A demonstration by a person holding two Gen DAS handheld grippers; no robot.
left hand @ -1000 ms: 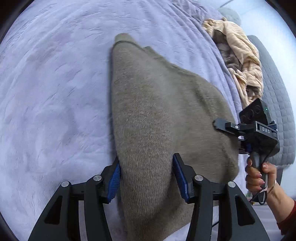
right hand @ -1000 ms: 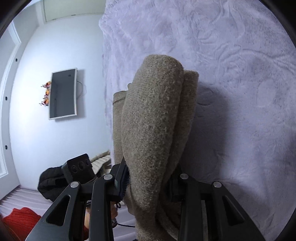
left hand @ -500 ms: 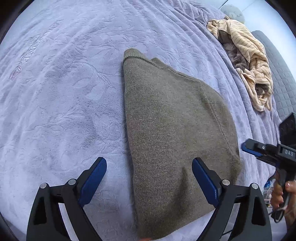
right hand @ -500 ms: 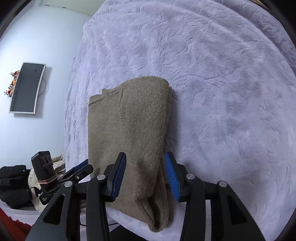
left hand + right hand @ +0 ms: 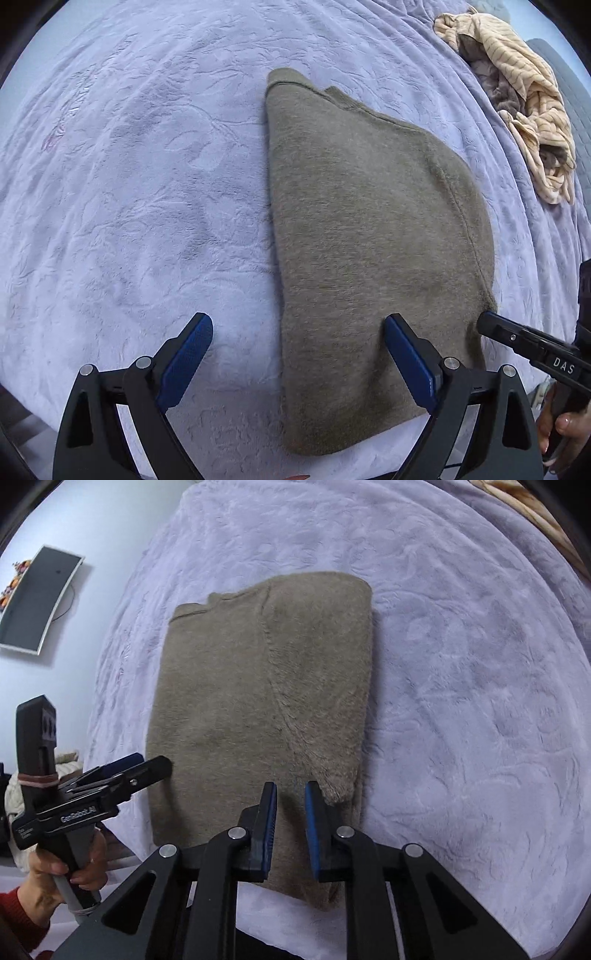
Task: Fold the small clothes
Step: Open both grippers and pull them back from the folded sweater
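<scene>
A folded olive-brown knit garment lies flat on the lavender bedspread. My left gripper hovers over its near left edge, open wide; one pad is above the blanket, the other above the knit, and neither presses on cloth. In the right wrist view the same garment shows a folded-over flap on its right side. My right gripper hangs above the garment's near end. Its jaws are closing to a narrow gap with nothing between them. The left gripper shows at the garment's left edge.
A heap of beige striped and grey clothes lies at the bed's far right. The bedspread stretches wide to the right of the garment. A wall screen hangs beyond the bed. A hand in a red sleeve grips the left tool.
Both grippers let go of the garment and lifted away; it now lies flat. The left jaws spread wide, and the right jaws drew close together over the knit.
</scene>
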